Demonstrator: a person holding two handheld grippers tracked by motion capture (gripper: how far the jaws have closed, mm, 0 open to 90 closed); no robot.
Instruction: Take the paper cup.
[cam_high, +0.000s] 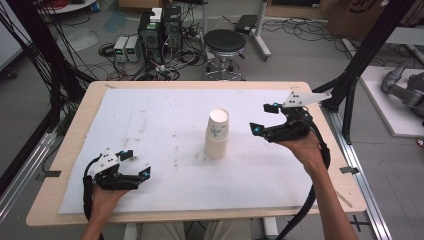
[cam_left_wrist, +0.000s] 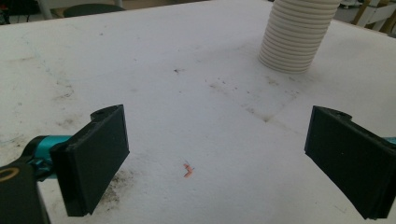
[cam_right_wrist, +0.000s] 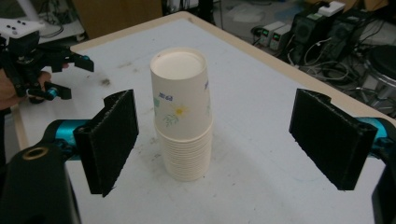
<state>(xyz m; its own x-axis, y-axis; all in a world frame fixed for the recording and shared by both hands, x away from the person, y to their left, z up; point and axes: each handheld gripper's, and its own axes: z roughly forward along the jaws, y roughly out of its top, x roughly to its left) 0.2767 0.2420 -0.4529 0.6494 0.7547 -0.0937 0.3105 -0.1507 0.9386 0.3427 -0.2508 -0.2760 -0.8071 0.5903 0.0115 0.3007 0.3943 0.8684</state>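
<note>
A stack of upside-down paper cups (cam_high: 217, 134) stands near the middle of the white mat (cam_high: 165, 115); the top cup carries a small flower print (cam_right_wrist: 180, 109). My right gripper (cam_high: 263, 118) is held above the mat just right of the stack, open, its jaws wide apart with the stack (cam_right_wrist: 183, 116) ahead between them and untouched. My left gripper (cam_high: 136, 165) rests low at the mat's front left, open and empty. In the left gripper view the ribbed base of the stack (cam_left_wrist: 296, 35) stands far off at the upper right.
A small orange scrap (cam_left_wrist: 188, 170) lies on the stained mat between the left jaws. The wooden table edge (cam_high: 80, 115) frames the mat. Beyond the table stand a black stool (cam_high: 225, 45), electronics boxes (cam_high: 160, 30) and tangled cables on the floor.
</note>
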